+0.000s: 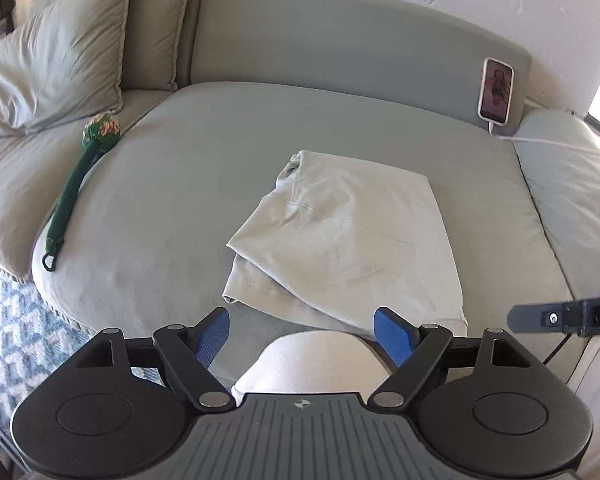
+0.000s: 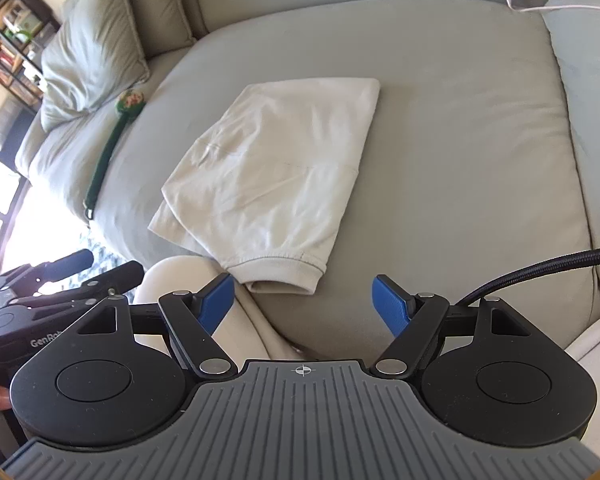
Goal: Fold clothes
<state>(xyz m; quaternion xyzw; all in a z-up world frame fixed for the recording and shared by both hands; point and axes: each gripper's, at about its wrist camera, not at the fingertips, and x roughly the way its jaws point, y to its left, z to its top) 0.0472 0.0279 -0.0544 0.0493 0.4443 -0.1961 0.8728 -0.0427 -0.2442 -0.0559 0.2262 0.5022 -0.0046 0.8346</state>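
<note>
garment: pale shirt (image 1: 340,236), already folded to a rough rectangle, lies flat on the couch seat (image 1: 180,184), mid-cushion. Sleeve cuff and a lower layer stick out at the near edge, toward you.
key relation: shirt sits ahead of both grippers, not between either's fingers. In the left wrist view its near hem is just past the tips; in the right wrist view the cuff lies just beyond, slightly left of centre.
long axis: runs away from you toward the backrest, tilted a bit; far end = folded edge, near end = cuff and hem.
left gripper (image 1: 302,330): blue pads wide apart, nothing in them, over your knee at the seat's front edge.
right gripper (image 2: 304,300): also spread, empty, pointing down at the seat just short of the cuff.
nearer hand: judgement, abt equal reach; right lines up w/ the cuff, left w/ the loose hem corner.
next move: prob. one more fold or a tidy of the stray layer; you'd need to go fwd and down to pinch the near edge. Can't tell if it's meant to be finished.
surface: soft grey-green cushion, gives under pressure, so thin fabric may be hard to pick off it.
room: green stick toy (image 1: 76,176) left of shirt, well apart; phone (image 1: 496,92) propped on backrest, cable trailing right; pillow (image 1: 52,60) far left.
</note>
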